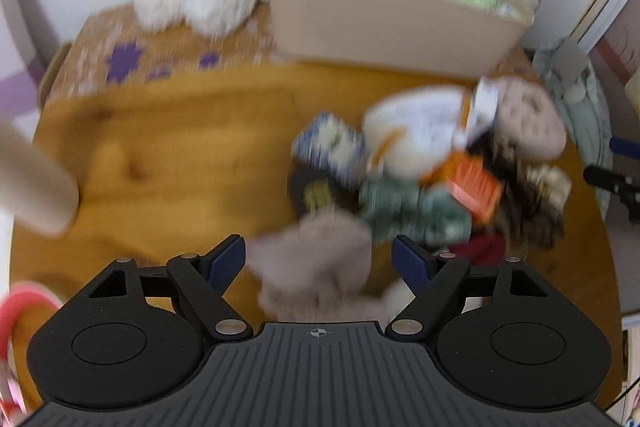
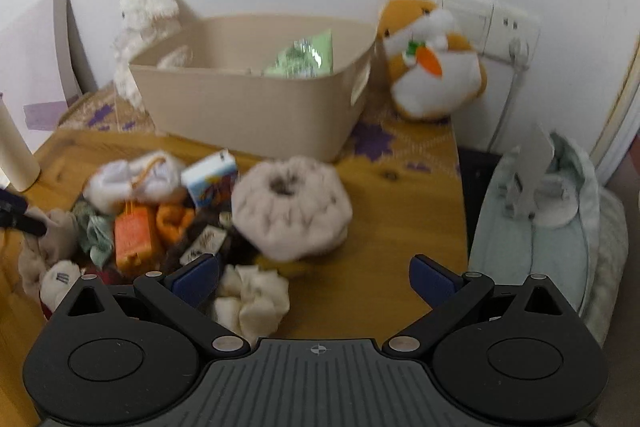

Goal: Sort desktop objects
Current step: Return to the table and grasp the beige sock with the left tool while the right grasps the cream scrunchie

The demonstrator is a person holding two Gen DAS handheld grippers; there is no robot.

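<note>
Both tongs gape wide and hold nothing. The left tongs (image 1: 319, 261) hang over a greyish plush piece (image 1: 316, 263) at the near edge of the heap of small things (image 2: 160, 219), probably lining up a first grab, though blur hides whether the pads touch it. The right tongs (image 2: 315, 279) hover with a cream scrunchie (image 2: 252, 301) just inside their left finger (image 2: 196, 277) and a fluffy grey scrunchie (image 2: 290, 209) just beyond. The beige bin (image 2: 248, 107) stands behind the heap, against the wall, apparently the sorting target; a green packet (image 2: 304, 57) already lies in it. A white plush rabbit (image 2: 140, 27) sits left of the bin, an orange plush (image 2: 434, 65) right of it. The wooden tabletop (image 2: 400, 219) carries a purple-starred mat (image 2: 376, 143) under the bin.
</note>
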